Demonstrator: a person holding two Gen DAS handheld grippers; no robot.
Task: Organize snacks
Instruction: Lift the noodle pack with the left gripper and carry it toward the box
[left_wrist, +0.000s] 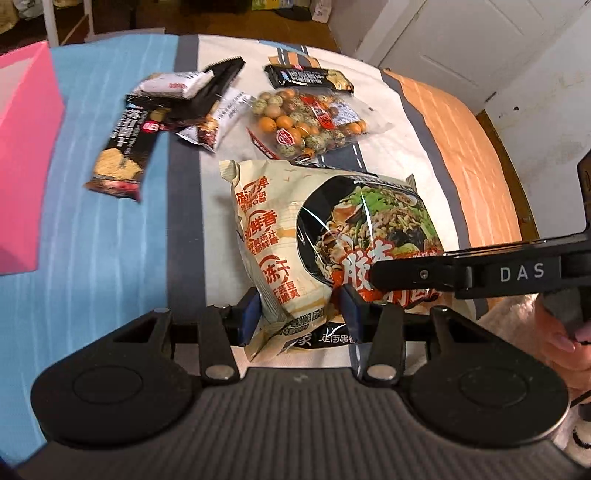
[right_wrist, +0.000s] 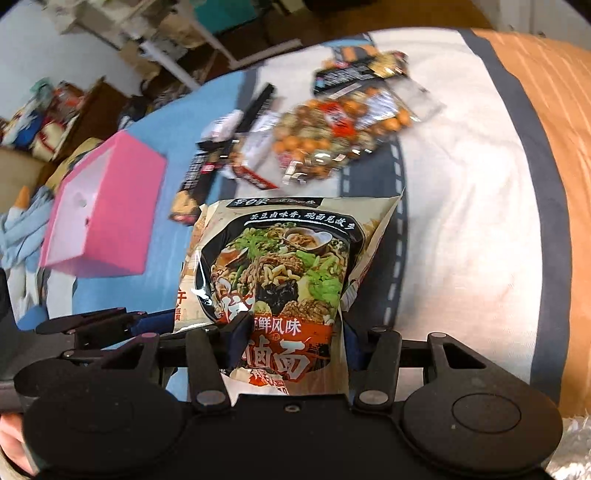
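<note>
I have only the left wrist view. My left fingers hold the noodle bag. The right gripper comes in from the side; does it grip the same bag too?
Observer: Yes. In the right wrist view the noodle bag sits pinched between both fingers of the right gripper, at its red-labelled end.
Operator: The pink box is cut off by my frame. Is it open?
Observer: The pink box is open toward the right camera; no snack shows inside it.
Operator: What lies beside the box, outside my frame?
Observer: A crumpled light blue cloth lies just left of it.
</note>
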